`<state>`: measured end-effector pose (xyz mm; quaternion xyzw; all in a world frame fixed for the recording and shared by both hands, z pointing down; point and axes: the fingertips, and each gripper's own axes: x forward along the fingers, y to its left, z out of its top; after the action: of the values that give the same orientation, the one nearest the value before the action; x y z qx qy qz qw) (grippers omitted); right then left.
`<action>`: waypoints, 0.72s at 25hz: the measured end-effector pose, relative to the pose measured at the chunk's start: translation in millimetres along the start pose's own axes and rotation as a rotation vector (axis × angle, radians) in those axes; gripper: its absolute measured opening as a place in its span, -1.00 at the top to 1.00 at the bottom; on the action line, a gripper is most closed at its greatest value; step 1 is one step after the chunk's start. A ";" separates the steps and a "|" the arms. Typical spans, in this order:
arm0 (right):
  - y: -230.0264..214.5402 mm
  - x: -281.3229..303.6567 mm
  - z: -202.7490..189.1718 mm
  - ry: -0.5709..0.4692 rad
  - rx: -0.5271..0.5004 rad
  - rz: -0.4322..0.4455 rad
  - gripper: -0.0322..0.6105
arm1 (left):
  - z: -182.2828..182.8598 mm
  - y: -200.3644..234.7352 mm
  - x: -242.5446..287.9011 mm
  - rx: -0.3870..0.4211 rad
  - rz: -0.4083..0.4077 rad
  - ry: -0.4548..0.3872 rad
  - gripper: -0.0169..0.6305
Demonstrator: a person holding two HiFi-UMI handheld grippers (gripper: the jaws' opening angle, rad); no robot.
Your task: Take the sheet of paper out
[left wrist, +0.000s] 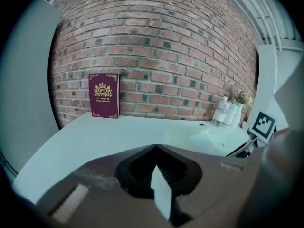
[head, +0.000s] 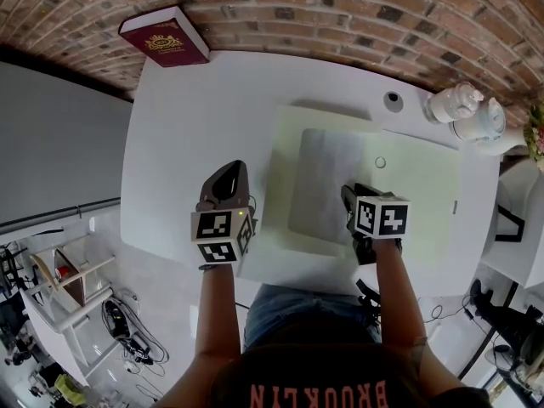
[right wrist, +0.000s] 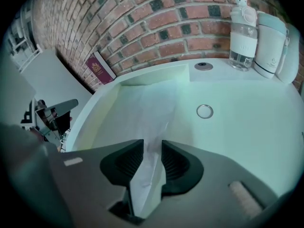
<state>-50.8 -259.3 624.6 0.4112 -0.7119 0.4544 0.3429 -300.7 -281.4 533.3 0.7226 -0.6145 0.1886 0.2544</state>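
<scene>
Two grippers at the near edge of an open folder point(head: 418, 195) on a white table point(head: 191, 100).
Left gripper point(left wrist: 155, 151) pinches the pale folder's edge. The sheet of paper point(head: 327, 177) lies on the folder, its near edge loose between the right gripper's point(right wrist: 148, 144) parted jaws.

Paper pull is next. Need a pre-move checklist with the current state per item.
1. Sheet of paper sits between the right hand-held gripper jaws: ok.
2. Right jaws closed on the sheet: not ok, they stand apart.
3. Left hand-held gripper clamped: ok, shut on a thin pale edge.
4. That edge belongs to the green folder: cannot tell.
5. Bottles clear of the paper: ok, back by the wall.
</scene>
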 end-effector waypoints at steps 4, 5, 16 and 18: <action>0.4 0.5 2.0 -0.012 0.040 0.005 0.59 | -1.6 1.1 2.3 0.000 -0.009 0.003 0.95; -0.9 1.2 1.9 -0.013 0.041 -0.009 0.66 | -2.1 2.0 2.5 -0.001 -0.011 0.003 0.95; -13.9 -1.1 2.3 -0.039 0.027 -0.098 0.89 | -5.9 14.4 2.4 -0.004 -0.023 0.003 0.95; -15.9 -3.3 1.5 -0.040 0.029 -0.106 0.89 | -4.5 13.7 1.4 0.001 -0.026 -0.001 0.95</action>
<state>-35.3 -263.8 627.1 0.4625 -0.6891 0.4375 0.3462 -313.7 -281.4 539.5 0.7306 -0.6052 0.1851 0.2562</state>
